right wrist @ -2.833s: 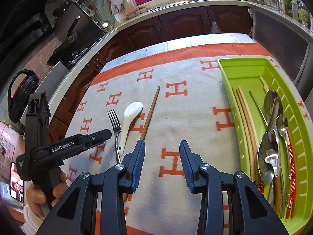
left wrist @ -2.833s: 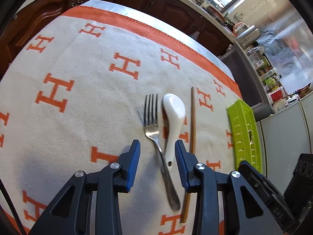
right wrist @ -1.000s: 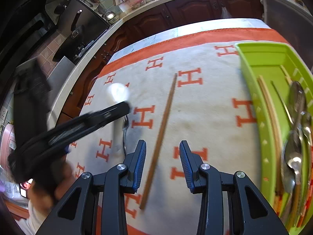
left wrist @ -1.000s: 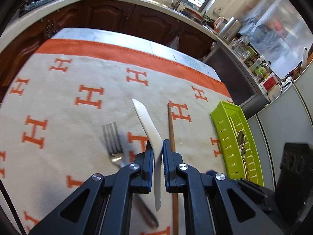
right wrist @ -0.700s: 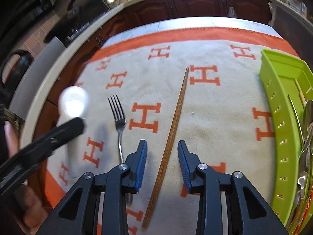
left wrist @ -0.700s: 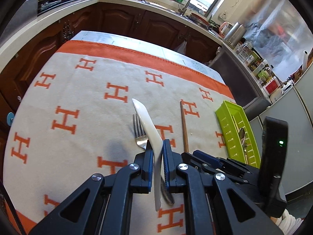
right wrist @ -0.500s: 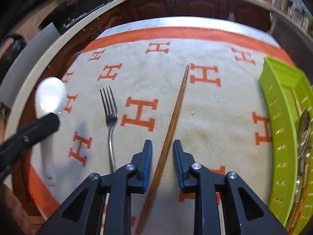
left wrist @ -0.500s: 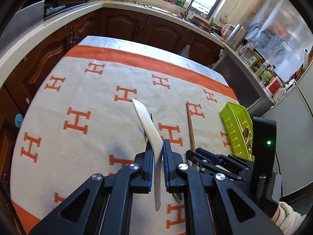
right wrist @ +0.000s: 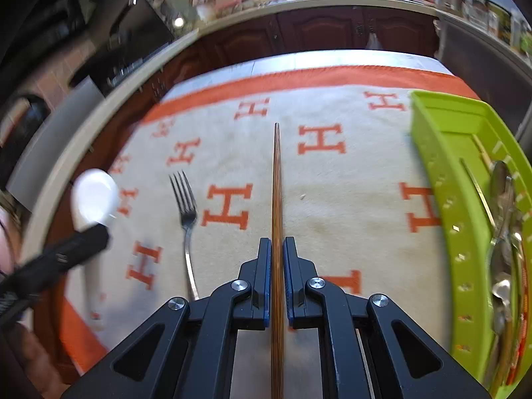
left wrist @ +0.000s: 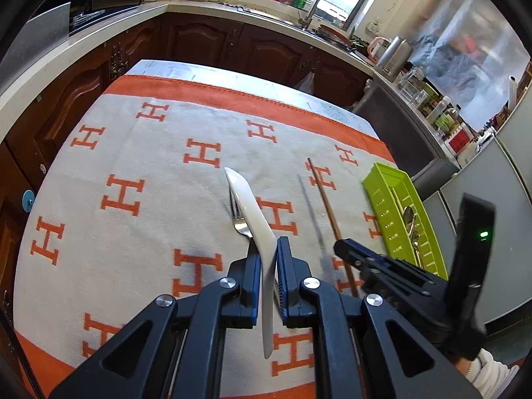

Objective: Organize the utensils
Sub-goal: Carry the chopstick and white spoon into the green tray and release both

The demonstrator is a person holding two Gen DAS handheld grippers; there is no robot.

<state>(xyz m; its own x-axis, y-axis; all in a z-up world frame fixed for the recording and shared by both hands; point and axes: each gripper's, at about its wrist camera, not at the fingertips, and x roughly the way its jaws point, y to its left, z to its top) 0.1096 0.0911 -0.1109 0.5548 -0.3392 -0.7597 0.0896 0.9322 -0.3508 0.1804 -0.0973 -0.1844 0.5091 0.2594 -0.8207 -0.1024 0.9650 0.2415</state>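
Observation:
My left gripper (left wrist: 267,249) is shut on the handle of a white ceramic spoon (left wrist: 251,212) and holds it above the cloth; the spoon's bowl also shows at the left of the right wrist view (right wrist: 94,196). My right gripper (right wrist: 276,249) has closed around a brown wooden chopstick (right wrist: 276,183), which runs straight ahead between its pads. In the left wrist view the chopstick (left wrist: 324,196) lies low over the cloth with the right gripper at its near end. A metal fork (right wrist: 186,212) lies on the cloth, left of the chopstick.
A green slotted utensil tray (right wrist: 442,179) sits at the table's right edge and holds spoons and chopsticks; it also shows in the left wrist view (left wrist: 395,206). The table carries a cream cloth with orange H marks (right wrist: 332,226). Dark kitchen cabinets (left wrist: 206,43) stand behind.
My left gripper took the white spoon off the cloth and raised it up and back. My right gripper moved left over the chopstick and closed its jaws on it.

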